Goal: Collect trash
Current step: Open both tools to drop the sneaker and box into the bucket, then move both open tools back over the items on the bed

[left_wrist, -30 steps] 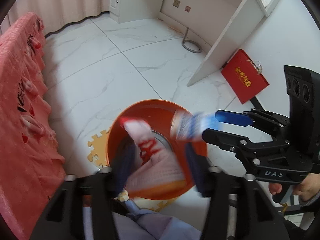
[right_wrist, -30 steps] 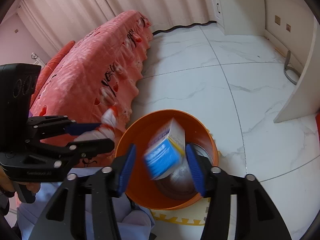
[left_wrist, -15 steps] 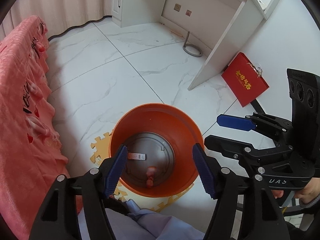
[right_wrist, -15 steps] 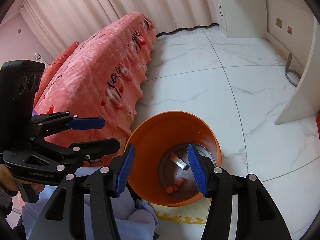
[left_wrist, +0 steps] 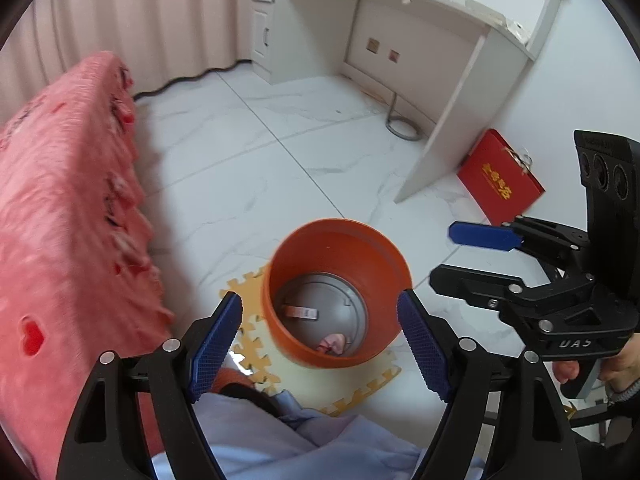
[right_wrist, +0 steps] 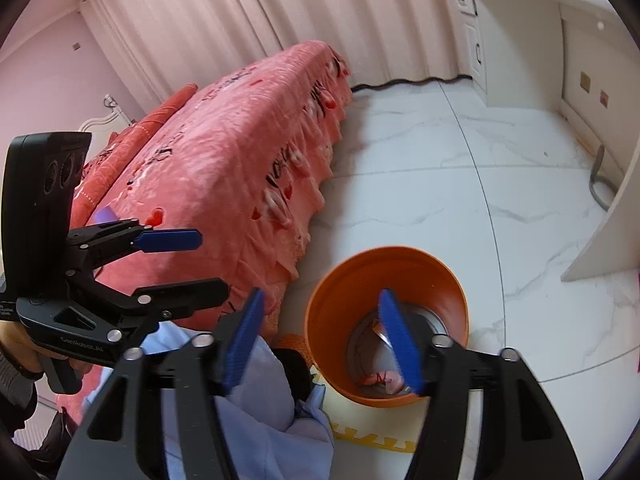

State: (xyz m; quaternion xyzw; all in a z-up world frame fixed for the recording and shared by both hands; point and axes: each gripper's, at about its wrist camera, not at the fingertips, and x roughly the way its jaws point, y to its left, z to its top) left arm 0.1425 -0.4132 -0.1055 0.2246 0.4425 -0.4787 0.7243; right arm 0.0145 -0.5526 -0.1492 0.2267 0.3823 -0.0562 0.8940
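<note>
My left gripper (left_wrist: 320, 332) hangs over the orange bin (left_wrist: 340, 236) with its jaws spread wide and nothing between them. My right gripper (right_wrist: 320, 340) is just as wide apart and just as bare, poised above the same bin from the bed side.

The trash lies at the bottom of the bin, on its grey metal floor: a small flat packet (left_wrist: 301, 312) with an orange end near the wall toward the bed, and a crumpled pink scrap (left_wrist: 332, 343) against the wall nearest me. Both look light to me. The packet seems thin and fairly stiff, so I would pinch it across its short edges. The scrap looks soft and would crush under any grip, so I would take it by the middle of the bundle. Neither strikes me as fragile or slippery.

The bin stands on the marble floor (left_wrist: 248, 168), partly on a yellow foam puzzle mat (left_wrist: 248, 292), just beside the hanging edge of the pink bedspread (right_wrist: 240, 152).

On the right gripper's body I read "UAS". On the left gripper's body I read "GenRobot.AI". A red folder (left_wrist: 500, 178) leaning by the white desk (left_wrist: 452, 128) carries gold characters, which I cannot make out. The print on the packet is too small to read.
</note>
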